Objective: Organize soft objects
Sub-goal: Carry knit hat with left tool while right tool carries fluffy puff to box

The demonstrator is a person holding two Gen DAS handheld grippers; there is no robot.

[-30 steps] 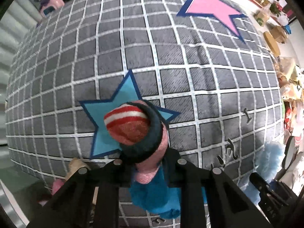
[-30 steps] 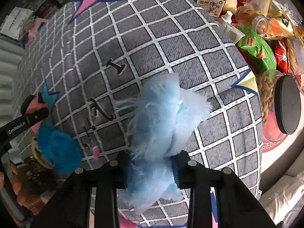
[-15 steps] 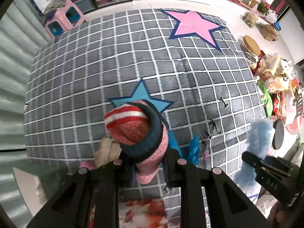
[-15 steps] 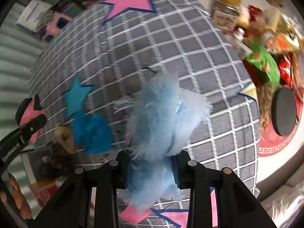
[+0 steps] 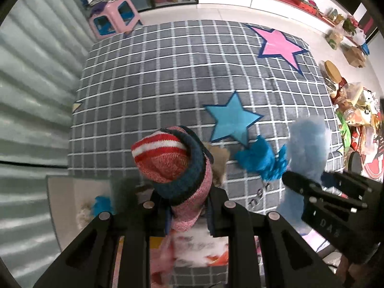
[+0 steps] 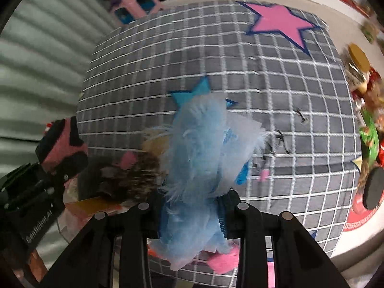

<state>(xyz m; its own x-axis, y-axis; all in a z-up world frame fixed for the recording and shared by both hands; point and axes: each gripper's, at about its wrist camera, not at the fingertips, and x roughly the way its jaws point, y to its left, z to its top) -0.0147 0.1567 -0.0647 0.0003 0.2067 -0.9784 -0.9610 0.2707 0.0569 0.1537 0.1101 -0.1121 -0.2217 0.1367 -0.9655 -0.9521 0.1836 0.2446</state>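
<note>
My left gripper (image 5: 187, 206) is clamped on a rolled sock (image 5: 172, 165), its red-and-white striped toe bulging above a dark blue band and a pink knit cuff that runs down between the fingers. My right gripper (image 6: 192, 208) is clamped on a pale blue fluffy toy (image 6: 204, 158), whose fur spills out above and below the fingers and hides most of what lies behind it.

Just past the sock, at the rug's (image 5: 168, 76) near edge, a bright blue plush (image 5: 260, 159) lies on the grid pattern, with a tan fuzzy thing (image 5: 219, 158) beside it, partly hidden by the sock. In the right view a dark brown furry heap (image 6: 134, 175) sits at the same near edge, blurred.

Beyond these, a blue star (image 5: 234, 120) is printed near the rug's middle. Along the rug's right edge stand jars and snack packets (image 5: 355, 110). At the far right corner is a pink star (image 5: 279, 44). Off the far left corner, on the floor, stands a pink stool (image 5: 112, 15).
</note>
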